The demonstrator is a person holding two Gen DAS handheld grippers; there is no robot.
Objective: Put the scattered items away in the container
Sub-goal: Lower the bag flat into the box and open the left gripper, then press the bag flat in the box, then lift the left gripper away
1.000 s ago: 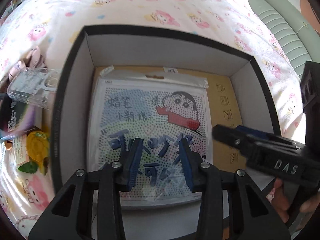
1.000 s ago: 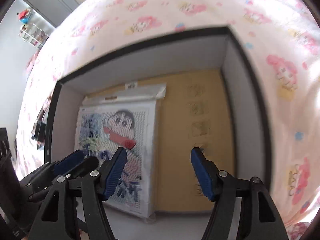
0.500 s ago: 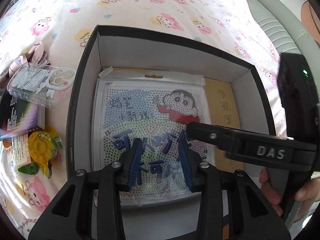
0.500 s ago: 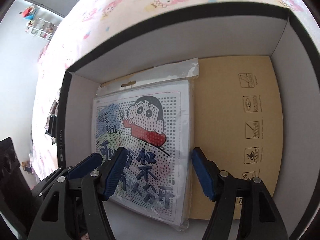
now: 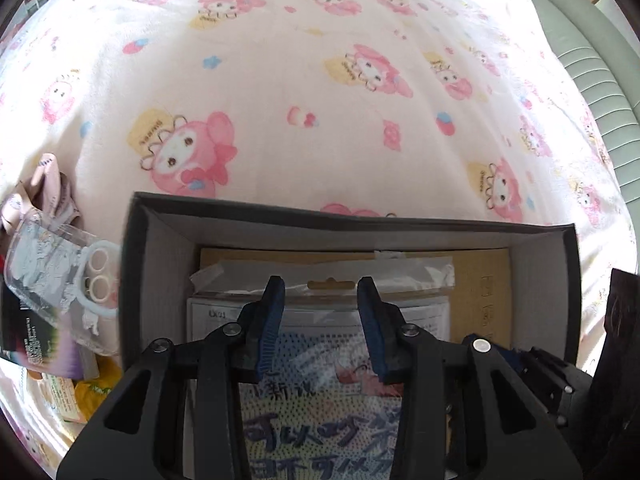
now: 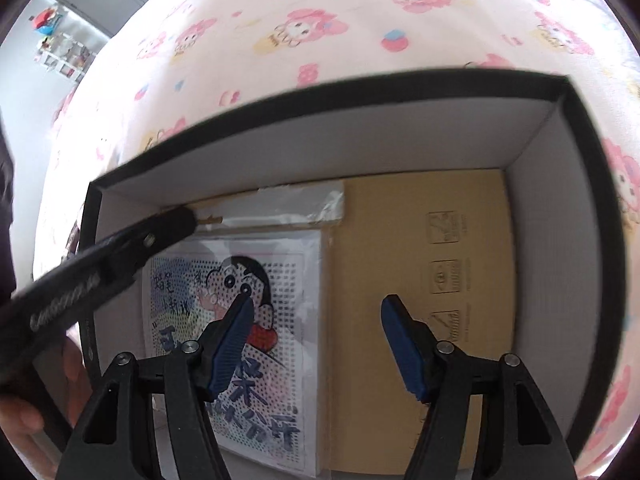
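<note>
While both tools [image 5: 321,322] [image 6: 316,344] gape empty, the packet [image 6: 260,280] lies below in the box [image 6: 560,208].

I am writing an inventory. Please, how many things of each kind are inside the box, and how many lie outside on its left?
Inside the box:
Cartoon bead kit: 1
Outside, left:
Clear phone case: 1
Pink cloth item: 1
Dark booklet: 1
Yellow snack packet: 1
Total: 5, though others may be hidden.

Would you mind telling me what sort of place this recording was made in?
Most likely a bedroom, with the work done on a bed. The box sits on a soft pink cartoon-print bedsheet, a padded green headboard runs along one edge, and a small shelf of toys stands against the far wall.
</note>
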